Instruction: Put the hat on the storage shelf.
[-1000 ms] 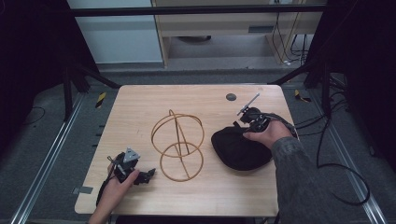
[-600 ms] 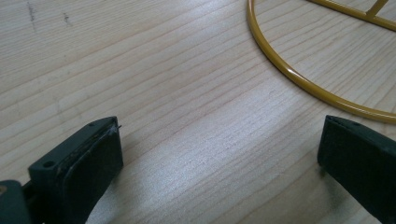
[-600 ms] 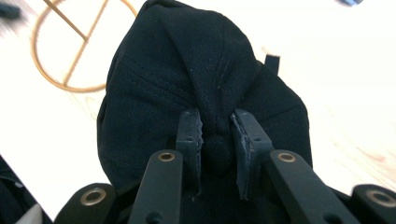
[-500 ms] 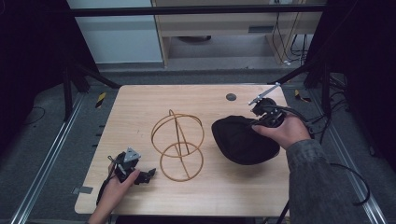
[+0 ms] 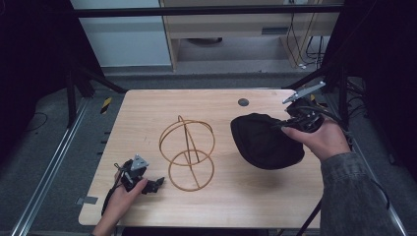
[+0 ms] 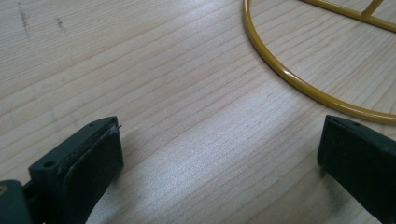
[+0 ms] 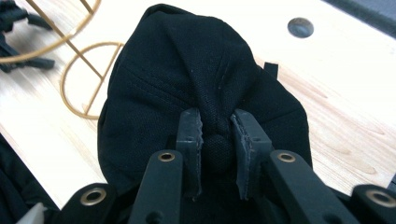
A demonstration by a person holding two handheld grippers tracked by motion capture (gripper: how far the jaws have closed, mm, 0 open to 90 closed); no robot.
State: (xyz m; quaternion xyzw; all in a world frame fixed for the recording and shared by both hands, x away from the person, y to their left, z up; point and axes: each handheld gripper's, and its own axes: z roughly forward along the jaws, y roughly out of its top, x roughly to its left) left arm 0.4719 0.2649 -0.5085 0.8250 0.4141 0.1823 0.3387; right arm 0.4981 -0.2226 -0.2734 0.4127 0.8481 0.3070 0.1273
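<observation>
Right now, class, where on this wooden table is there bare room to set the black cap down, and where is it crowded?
Free: the far left corner of the light wooden table, behind the yellow wire stand, and the near right corner. Crowded: the middle, where the stand neighbours the black fabric cap gripped by the right tongs; the left tongs sit front left.

Two black jaws of the left gripper rising from the bottom corners, set wide apart with nothing between them but bare wood, one pad at lower left and the other at lower right. Pale wooden table beneath, grain running on a slant, with a few faint dark marks near the upper left corner. Yellow wire ring lying flat on the wood at upper right, its curve sweeping down from the top edge to pass just above the right-hand jaw, with a straight yellow bar crossing it at the top right corner.
</observation>
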